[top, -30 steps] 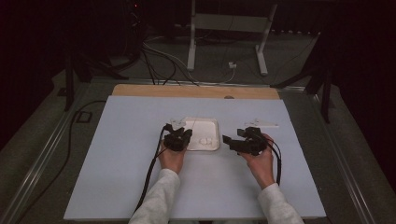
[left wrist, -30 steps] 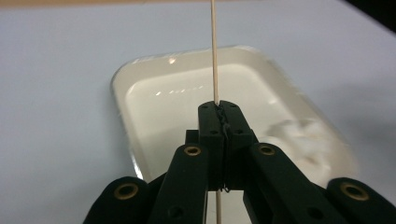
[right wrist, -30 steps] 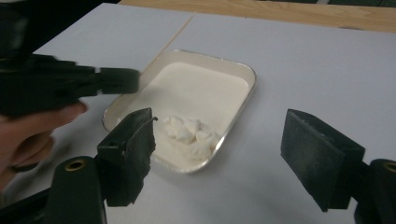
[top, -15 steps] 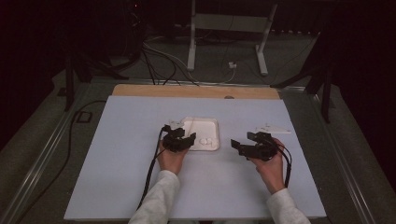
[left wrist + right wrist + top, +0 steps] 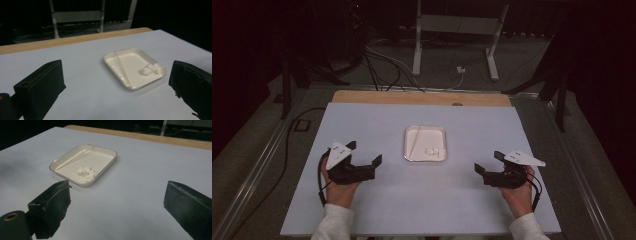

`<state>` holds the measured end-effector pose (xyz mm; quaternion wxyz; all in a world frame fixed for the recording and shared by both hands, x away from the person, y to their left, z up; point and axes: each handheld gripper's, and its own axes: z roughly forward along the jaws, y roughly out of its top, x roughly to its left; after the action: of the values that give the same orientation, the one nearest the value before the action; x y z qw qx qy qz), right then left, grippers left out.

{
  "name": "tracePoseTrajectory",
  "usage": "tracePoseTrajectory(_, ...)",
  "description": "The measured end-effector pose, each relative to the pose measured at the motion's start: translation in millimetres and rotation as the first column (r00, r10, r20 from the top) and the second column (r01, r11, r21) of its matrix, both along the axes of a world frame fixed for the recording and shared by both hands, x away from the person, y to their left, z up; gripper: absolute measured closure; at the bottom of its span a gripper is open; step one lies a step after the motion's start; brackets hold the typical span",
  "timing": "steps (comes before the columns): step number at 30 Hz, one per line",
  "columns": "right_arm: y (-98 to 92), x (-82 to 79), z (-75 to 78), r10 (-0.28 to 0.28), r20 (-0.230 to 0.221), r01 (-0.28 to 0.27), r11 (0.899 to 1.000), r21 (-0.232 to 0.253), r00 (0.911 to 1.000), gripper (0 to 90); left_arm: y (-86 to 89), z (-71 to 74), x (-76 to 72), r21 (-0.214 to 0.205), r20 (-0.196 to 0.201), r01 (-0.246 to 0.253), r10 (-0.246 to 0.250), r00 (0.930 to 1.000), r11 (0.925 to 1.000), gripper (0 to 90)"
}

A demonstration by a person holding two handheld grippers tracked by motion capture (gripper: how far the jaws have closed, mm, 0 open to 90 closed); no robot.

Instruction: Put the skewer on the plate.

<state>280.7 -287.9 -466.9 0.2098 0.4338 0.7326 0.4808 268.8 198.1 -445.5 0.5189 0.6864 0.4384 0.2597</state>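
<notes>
A shallow white tray lies in the middle of the white sheet. It holds a small heap of white lumps and a thin stick. My left gripper rests left of the tray and my right gripper right of it, both apart from it. The jaws of both have just been opening and now stand open with nothing between them. In the left gripper view the tray with its lumps lies ahead of the left gripper. The right gripper faces the tray and lumps.
The white sheet covers the table, with a wooden strip bare along its far edge. Behind the table stand a metal frame and loose cables on the floor. A small dark box lies off the sheet's left side.
Both hands have drawn away from the tray, the left one far out to the left, the right one out to the right. Both pairs of jaws have opened wider.
</notes>
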Motion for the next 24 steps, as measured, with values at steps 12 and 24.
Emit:
tracePoseTrajectory(12, -20.0, -18.3, -3.6, -0.037, 0.078, 0.034, 0.998, 0.045, 0.9963, 1.5, 27.8, -9.2, -14.0, -0.011, 0.06, -0.026, 0.026, 0.9979, 0.9996, 0.7)
tracePoseTrajectory(24, -26.3, -22.7, -8.7, -0.061, 0.095, 0.058, 0.998, 0.034, 0.9937, 1.5, 33.5, -14.1, -16.4, -0.013, 0.066, -0.04, 0.041, 0.997, 0.9991, 0.7)
